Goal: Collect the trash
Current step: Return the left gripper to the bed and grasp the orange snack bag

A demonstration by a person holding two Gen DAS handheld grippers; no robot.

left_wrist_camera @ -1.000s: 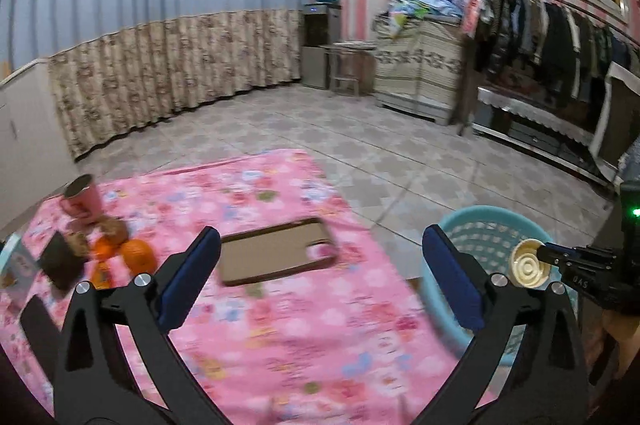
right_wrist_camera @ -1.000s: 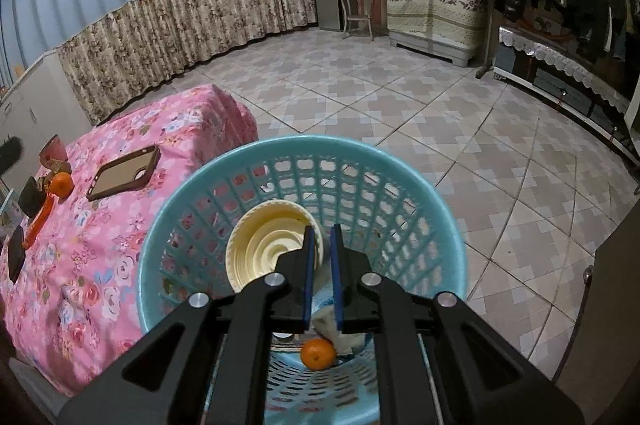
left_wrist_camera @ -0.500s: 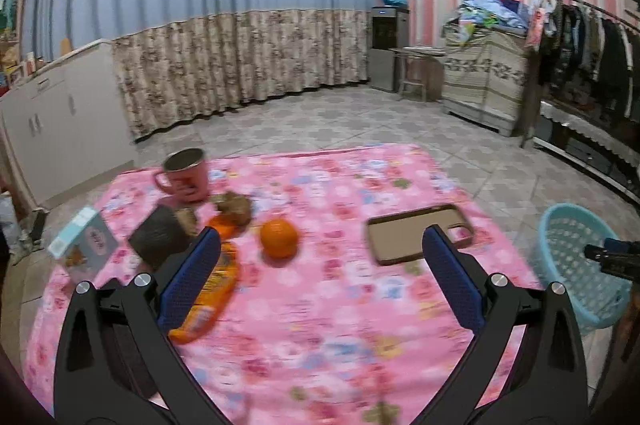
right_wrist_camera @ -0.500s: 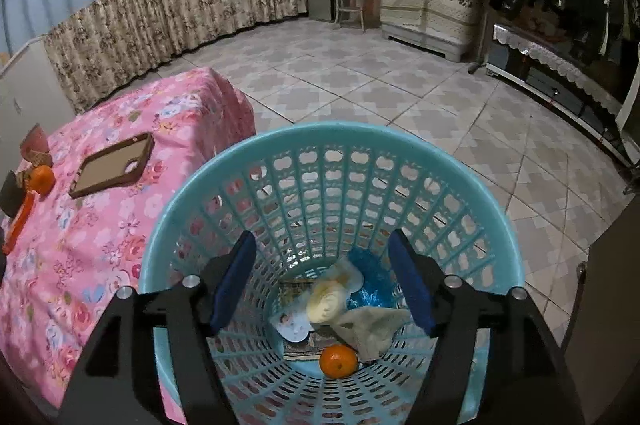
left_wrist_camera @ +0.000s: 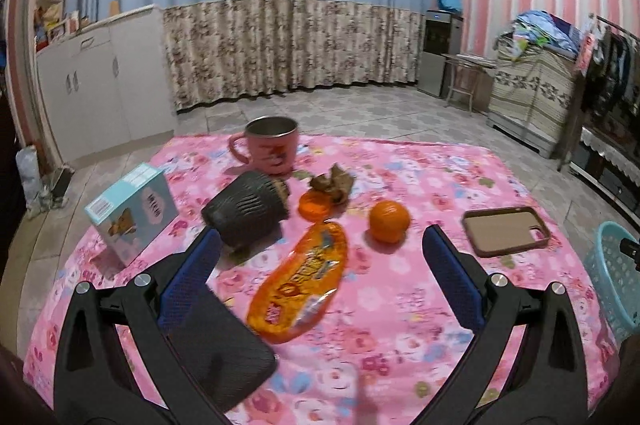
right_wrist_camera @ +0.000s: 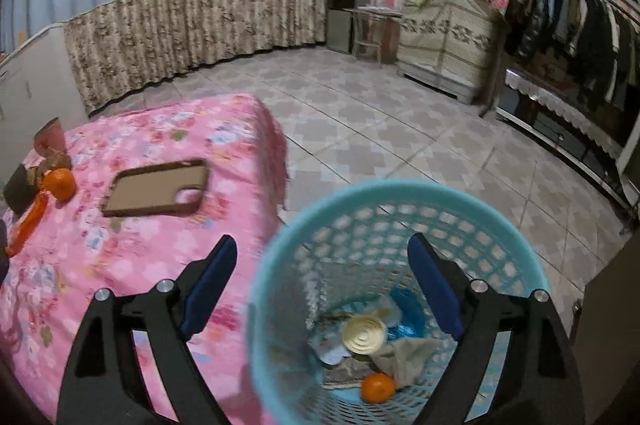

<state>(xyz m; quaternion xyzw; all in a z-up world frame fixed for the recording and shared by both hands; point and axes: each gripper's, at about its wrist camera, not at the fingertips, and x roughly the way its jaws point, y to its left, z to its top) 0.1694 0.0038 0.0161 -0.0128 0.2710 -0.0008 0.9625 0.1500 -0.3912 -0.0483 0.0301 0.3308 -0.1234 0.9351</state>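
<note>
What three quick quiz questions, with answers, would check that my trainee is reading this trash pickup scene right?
1. True or false: the right gripper is clamped on the cream lid.
2. Which item lies nearest between the left gripper's fingers: A) pink mug, B) orange snack wrapper, C) phone case?
3. Name the fruit seen both on the pink floral cloth and inside the blue basket.

Key:
1. False. Its jaws have just been opening and are empty; the lid lies at the bottom of the basket.
2. B.
3. An orange: one on the cloth, one in the basket.
</note>
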